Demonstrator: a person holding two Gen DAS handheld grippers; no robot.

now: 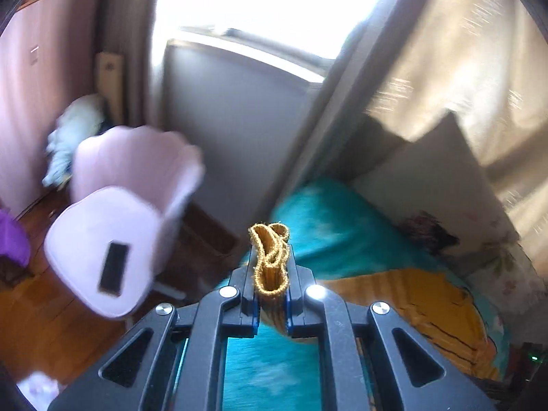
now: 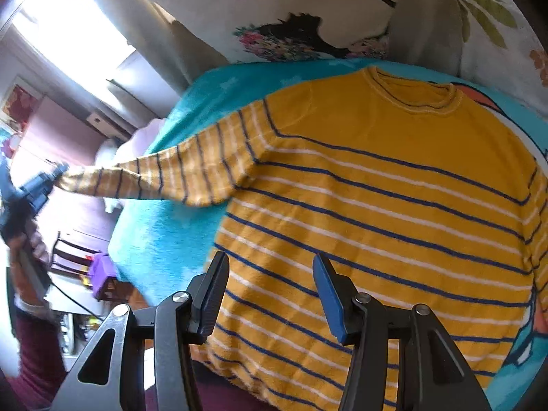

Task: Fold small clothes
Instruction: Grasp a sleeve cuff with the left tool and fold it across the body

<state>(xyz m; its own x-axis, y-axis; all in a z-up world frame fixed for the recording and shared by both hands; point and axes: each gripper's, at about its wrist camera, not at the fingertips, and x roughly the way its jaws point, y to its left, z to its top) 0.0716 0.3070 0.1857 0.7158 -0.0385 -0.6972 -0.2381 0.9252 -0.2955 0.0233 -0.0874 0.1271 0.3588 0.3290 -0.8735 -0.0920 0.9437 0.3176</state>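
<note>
A yellow sweater [image 2: 376, 188] with blue and white stripes lies flat on a teal blanket [image 2: 164, 233], neck towards the pillows. Its left sleeve [image 2: 188, 174] is pulled out sideways and lifted off the bed. My left gripper [image 1: 270, 267] is shut on the sleeve's ribbed cuff [image 1: 270, 257], which bunches up between the pads. The right wrist view shows that same left gripper [image 2: 37, 188] at the far left, held by a hand. My right gripper [image 2: 270, 274] hovers open above the sweater's lower body, with nothing pinched between its fingers [image 2: 212, 291].
A pink shell-backed chair [image 1: 113, 205] with a dark flat object [image 1: 113, 272] on its seat stands on the wooden floor left of the bed. Floral pillows [image 2: 308, 17] lie at the head of the bed. A curtain [image 1: 462, 68] and bright window [image 1: 257, 0] are behind.
</note>
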